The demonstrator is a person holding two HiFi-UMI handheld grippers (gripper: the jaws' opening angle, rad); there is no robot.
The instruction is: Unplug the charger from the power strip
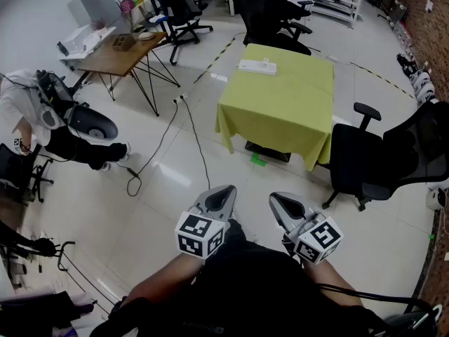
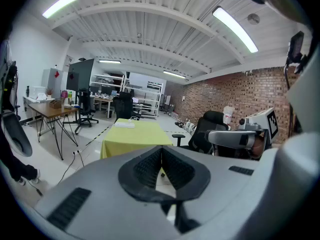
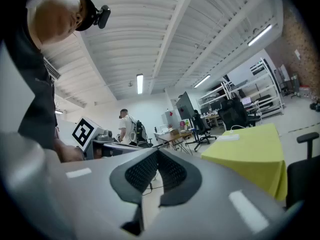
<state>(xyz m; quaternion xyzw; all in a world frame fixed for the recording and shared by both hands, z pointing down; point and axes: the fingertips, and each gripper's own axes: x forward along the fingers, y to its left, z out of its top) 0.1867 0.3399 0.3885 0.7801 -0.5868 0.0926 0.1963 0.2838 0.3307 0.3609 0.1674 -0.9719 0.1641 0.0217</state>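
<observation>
The left gripper (image 1: 222, 192) and the right gripper (image 1: 280, 201) sat side by side at the lower centre of the frame, close against the person's dark clothing (image 1: 245, 286). Well above them, in the upper middle, stood a table (image 1: 280, 111) draped in yellow-green. A white power strip (image 1: 257, 67) lay near its far edge, though what was plugged into it looked too small to tell. A black office chair (image 1: 382, 156) stood just right of the table, and a dark cable (image 1: 165, 135) trailed across the pale floor (image 1: 105, 209) to its left.
</observation>
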